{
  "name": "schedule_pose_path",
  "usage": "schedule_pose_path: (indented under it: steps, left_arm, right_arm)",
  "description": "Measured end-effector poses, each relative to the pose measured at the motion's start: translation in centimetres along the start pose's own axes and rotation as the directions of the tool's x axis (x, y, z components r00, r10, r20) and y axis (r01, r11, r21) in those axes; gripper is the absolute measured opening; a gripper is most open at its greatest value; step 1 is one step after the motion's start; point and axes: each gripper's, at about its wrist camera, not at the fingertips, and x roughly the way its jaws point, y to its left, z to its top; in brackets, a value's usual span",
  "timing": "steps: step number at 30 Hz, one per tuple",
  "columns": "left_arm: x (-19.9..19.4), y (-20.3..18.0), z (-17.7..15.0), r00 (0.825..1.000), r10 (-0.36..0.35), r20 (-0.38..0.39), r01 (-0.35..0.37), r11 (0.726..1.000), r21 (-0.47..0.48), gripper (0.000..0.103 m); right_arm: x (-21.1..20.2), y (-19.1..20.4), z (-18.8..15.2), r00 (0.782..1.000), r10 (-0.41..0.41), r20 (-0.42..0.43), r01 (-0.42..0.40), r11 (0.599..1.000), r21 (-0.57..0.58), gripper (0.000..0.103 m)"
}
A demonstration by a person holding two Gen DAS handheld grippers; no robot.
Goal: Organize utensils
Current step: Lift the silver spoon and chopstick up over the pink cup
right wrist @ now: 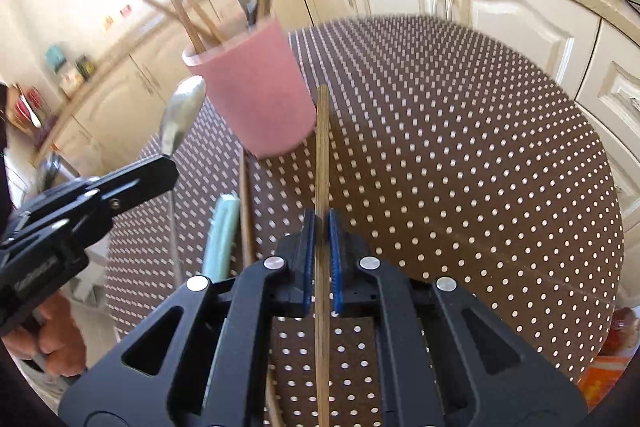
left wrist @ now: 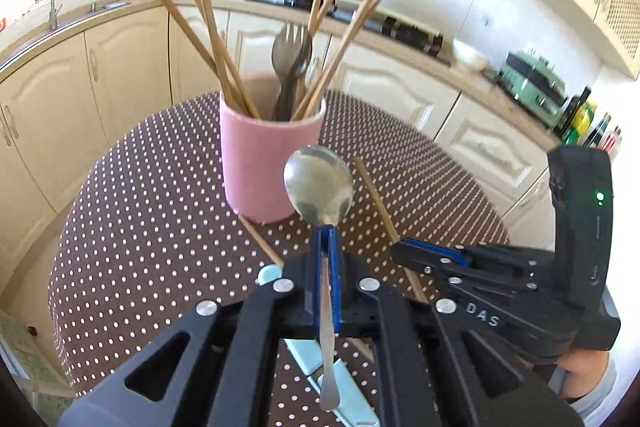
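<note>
Jaws pinch a shiny steel spoon [left wrist: 319,185] (bowl upward, slightly smudged).

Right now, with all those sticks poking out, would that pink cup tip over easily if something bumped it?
Possibly. The pink cup is tall, and its chopsticks lean far past the rim, so it looks top-heavy. Its flat base on the dotted tablecloth probably helps. A low nudge would likely slide it; a high one might topple it.

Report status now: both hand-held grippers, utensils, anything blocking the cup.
Left hand-held gripper shut on spoon. Right hand-held gripper shut on chopstick. Cup upright, already crowded. Path clear.
</note>
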Motion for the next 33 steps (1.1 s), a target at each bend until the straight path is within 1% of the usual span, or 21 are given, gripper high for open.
schedule_pose_path:
  steps: [2,5,7,9,13,16,18,21,22,23,25,27,28,30,33]
  left_arm:
    - [-0.7,0.2,0.4,0.999,-0.005,0.032,0.005,1.000,-0.003,0.004]
    - [-1.9,0.6,1.1,0.997,-0.016,0.082,0.017,1.000,-0.007,0.004]
    - [-2.8,1.1,1.8,0.993,-0.024,0.115,0.026,0.999,-0.019,0.004]
    - [-3.3,1.3,2.3,0.990,-0.025,0.139,0.029,0.999,-0.027,0.004]
    - [-4.1,1.6,3.4,0.983,-0.027,0.179,0.034,0.999,-0.038,0.004]
    - [-4.7,1.6,4.5,0.977,-0.029,0.210,0.039,0.998,-0.042,0.004]
    - [-5.4,1.5,5.2,0.971,-0.016,0.240,0.025,0.999,-0.034,0.004]
    - [-6.6,1.2,6.4,0.957,-0.001,0.290,0.007,1.000,-0.020,0.004]
    - [-7.1,1.0,7.0,0.949,0.011,0.315,-0.005,1.000,-0.017,0.004]
    - [-7.5,0.9,7.3,0.942,0.023,0.335,-0.020,1.000,-0.013,0.004]
    - [-8.0,0.5,8.2,0.926,0.045,0.374,-0.047,0.999,-0.005,0.004]
    - [-8.2,0.3,9.0,0.915,0.045,0.400,-0.048,0.999,-0.001,0.004]
    - [-8.1,0.2,9.3,0.912,0.048,0.407,-0.052,0.999,0.000,0.004]
    - [-8.0,0.1,10.0,0.900,0.065,0.430,-0.071,0.997,-0.003,0.004]
    - [-7.7,0.3,10.6,0.884,0.068,0.462,-0.066,0.998,-0.019,0.004]
  right_arm:
    - [-1.3,0.2,0.3,0.998,0.032,0.062,-0.032,0.999,0.005,0.008]
    - [-3.2,0.4,0.6,0.988,0.041,0.148,-0.043,0.999,0.006,0.007]
    - [-4.3,0.6,1.0,0.978,0.041,0.206,-0.044,0.999,0.007,0.007]
    - [-5.3,0.9,1.6,0.965,0.053,0.258,-0.055,0.998,0.002,0.007]
    - [-6.8,1.2,2.9,0.940,0.067,0.334,-0.063,0.998,-0.025,0.007]
    - [-7.8,2.1,3.9,0.920,0.068,0.385,-0.050,0.997,-0.055,0.007]
    - [-8.3,3.0,5.0,0.905,0.065,0.420,-0.036,0.997,-0.075,0.007]
    - [-9.0,4.1,6.3,0.881,0.069,0.468,-0.027,0.995,-0.095,0.007]
    - [-9.3,4.1,7.0,0.875,0.074,0.478,-0.030,0.995,-0.098,0.007]
    - [-9.6,4.4,7.6,0.865,0.082,0.495,-0.036,0.994,-0.102,0.007]
    - [-10.2,4.8,8.4,0.853,0.088,0.514,-0.034,0.993,-0.113,0.007]
    - [-10.7,5.6,9.3,0.836,0.095,0.540,-0.030,0.991,-0.127,0.007]
    - [-10.9,5.8,9.8,0.832,0.094,0.547,-0.027,0.991,-0.130,0.007]
    - [-11.2,6.2,10.6,0.821,0.093,0.563,-0.018,0.990,-0.138,0.007]
    - [-11.6,6.5,11.3,0.806,0.105,0.582,-0.023,0.989,-0.146,0.006]
